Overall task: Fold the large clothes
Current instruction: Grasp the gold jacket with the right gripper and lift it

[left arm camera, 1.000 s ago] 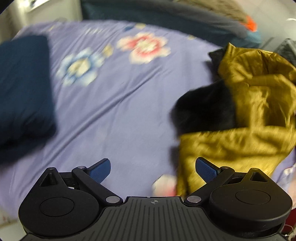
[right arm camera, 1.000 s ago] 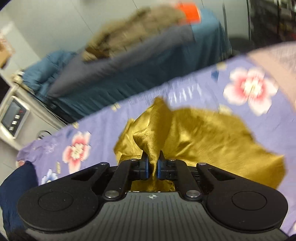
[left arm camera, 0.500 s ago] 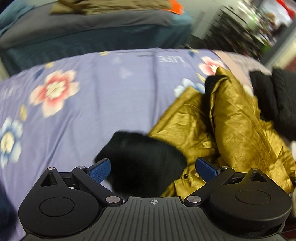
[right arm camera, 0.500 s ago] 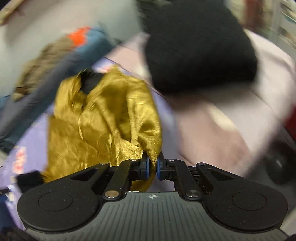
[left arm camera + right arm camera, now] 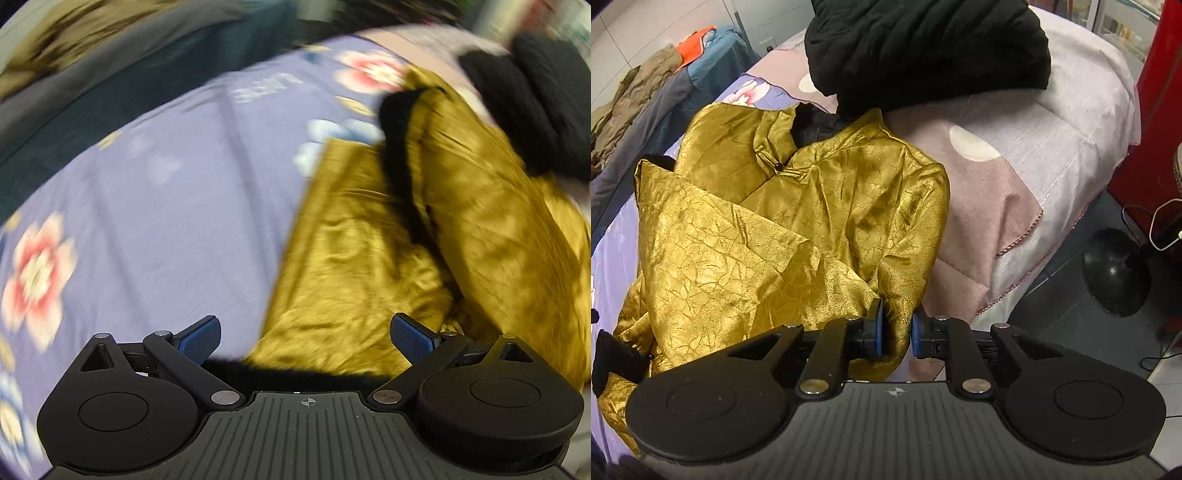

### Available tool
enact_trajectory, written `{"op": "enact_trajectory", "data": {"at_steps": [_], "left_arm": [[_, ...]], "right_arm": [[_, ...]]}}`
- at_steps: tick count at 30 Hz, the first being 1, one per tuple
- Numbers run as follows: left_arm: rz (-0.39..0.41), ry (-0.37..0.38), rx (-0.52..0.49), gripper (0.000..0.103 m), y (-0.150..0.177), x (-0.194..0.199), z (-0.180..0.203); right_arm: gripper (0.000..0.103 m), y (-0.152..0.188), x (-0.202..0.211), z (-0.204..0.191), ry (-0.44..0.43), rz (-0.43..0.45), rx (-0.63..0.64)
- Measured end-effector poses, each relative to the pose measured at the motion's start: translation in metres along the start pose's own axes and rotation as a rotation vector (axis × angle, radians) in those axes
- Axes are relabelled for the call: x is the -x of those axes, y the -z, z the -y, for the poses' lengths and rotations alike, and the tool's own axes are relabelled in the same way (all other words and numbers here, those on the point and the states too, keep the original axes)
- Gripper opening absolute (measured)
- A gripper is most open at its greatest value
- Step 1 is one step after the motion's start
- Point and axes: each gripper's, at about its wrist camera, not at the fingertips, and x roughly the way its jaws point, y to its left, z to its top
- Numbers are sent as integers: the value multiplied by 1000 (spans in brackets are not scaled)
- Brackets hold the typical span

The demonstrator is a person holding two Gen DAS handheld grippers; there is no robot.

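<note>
Bed [image 5: 155,206]: lilac flowered sheet, blurred in the left wrist view.
Gold garment [image 5: 369,266]: crumpled on the bed's right part, black trim showing.
Left hand-held gripper [image 5: 306,334]: fingers wide apart above the garment's near edge, gripping nothing.
Right wrist view, black clothes pile [image 5: 923,48]: beyond the gold garment [image 5: 768,229].
Right hand-held gripper [image 5: 897,332]: jaws opening, a fold of gold cloth between the pads, loose on the right pad.
</note>
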Motion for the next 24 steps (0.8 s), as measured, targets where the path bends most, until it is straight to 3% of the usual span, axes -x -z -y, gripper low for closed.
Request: {"op": "enact_trajectory", "data": {"at_steps": [3, 8, 10, 13, 15, 19, 20, 21, 24], "left_arm": [[-37, 29, -125, 103, -9, -21, 26], [-165, 57, -320, 103, -2, -59, 80], [-177, -9, -412, 103, 8, -72, 98], [-131, -179, -487, 103, 21, -88, 109], [-97, -204, -426, 103, 20, -87, 102], [-72, -88, -218, 101, 7, -67, 69], [-57, -48, -175, 79, 5, -61, 61], [-41, -9, -130, 70, 4, -54, 53], [20, 24, -17, 61, 2, -33, 37]], "right_arm": [[19, 2, -2, 1, 5, -9, -12], [19, -1, -7, -2, 13, -24, -15], [19, -1, -7, -3, 16, -26, -13], [19, 1, -9, -3, 24, -31, -15], [19, 2, -10, -4, 28, -33, -16], [19, 3, -12, -6, 28, -29, 0], [19, 3, -11, -7, 27, -27, 5], [18, 2, -11, -7, 25, -24, 8], [16, 0, -11, -10, 14, -20, 19]]}}
